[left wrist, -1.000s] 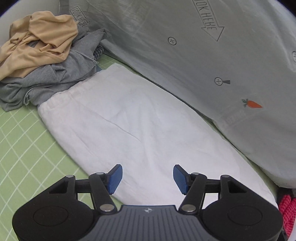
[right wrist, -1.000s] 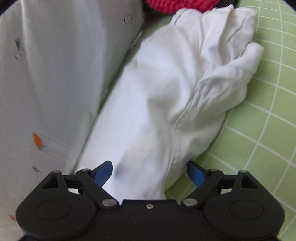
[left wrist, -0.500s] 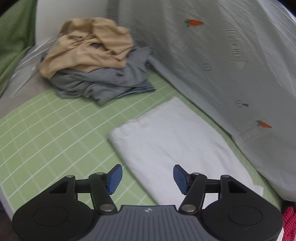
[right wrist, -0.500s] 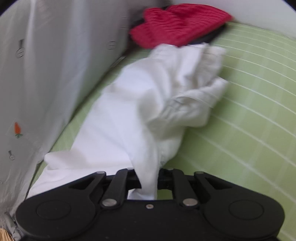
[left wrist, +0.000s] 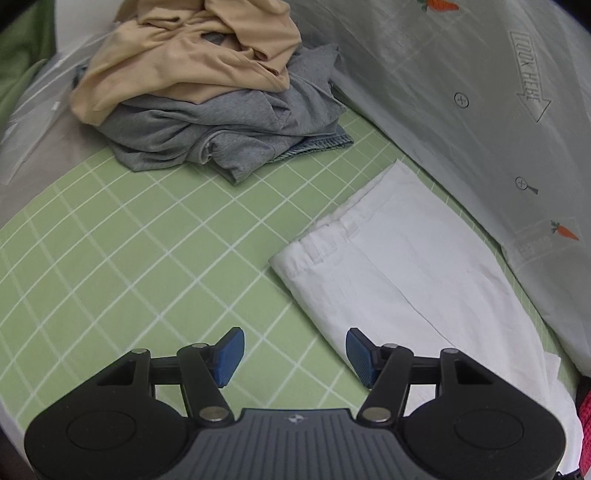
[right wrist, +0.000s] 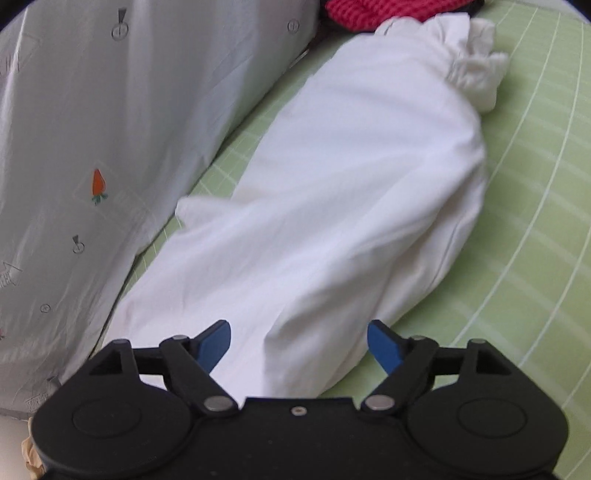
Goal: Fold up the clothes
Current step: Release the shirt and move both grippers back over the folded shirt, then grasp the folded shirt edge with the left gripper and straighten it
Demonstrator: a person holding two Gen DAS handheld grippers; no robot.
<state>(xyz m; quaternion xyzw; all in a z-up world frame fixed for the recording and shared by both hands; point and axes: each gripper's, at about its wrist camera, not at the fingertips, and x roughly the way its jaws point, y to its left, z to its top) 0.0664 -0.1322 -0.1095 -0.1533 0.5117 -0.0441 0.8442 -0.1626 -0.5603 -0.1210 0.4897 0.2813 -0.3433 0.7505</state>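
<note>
1. The left gripper (left wrist: 294,356) hangs above the green checked mat (left wrist: 140,258), its blue pads (left wrist: 229,354) standing apart with nothing between them; only mat shows in the gap.
2. The right gripper (right wrist: 298,345) hovers low over the near end of the white trousers (right wrist: 332,206), its jaws opening. White cloth shows in the gap, but the blue pads (right wrist: 384,345) do not press on it.
3. In the left wrist view, the white trousers (left wrist: 399,273) lie flat on the mat just beyond the left gripper's right pad, the waistband end with its belt loops turned towards the middle of the mat.
4. In the right wrist view the same garment runs away from the gripper in a long, rounded fold, its far end bunched and crumpled.
5. A pale grey cover printed with small carrots (left wrist: 480,110) runs alongside the trousers, with a narrow strip of mat between them; in the right wrist view it (right wrist: 110,129) fills the left side.
6. Farther back on the mat, well apart from the trousers, sits a rumpled grey garment (left wrist: 221,129), with a tan garment (left wrist: 192,55) heaped on top of it.
7. At the far end of the trousers in the right wrist view lies a red knitted item (right wrist: 388,11), partly cut off by the frame edge.
</note>
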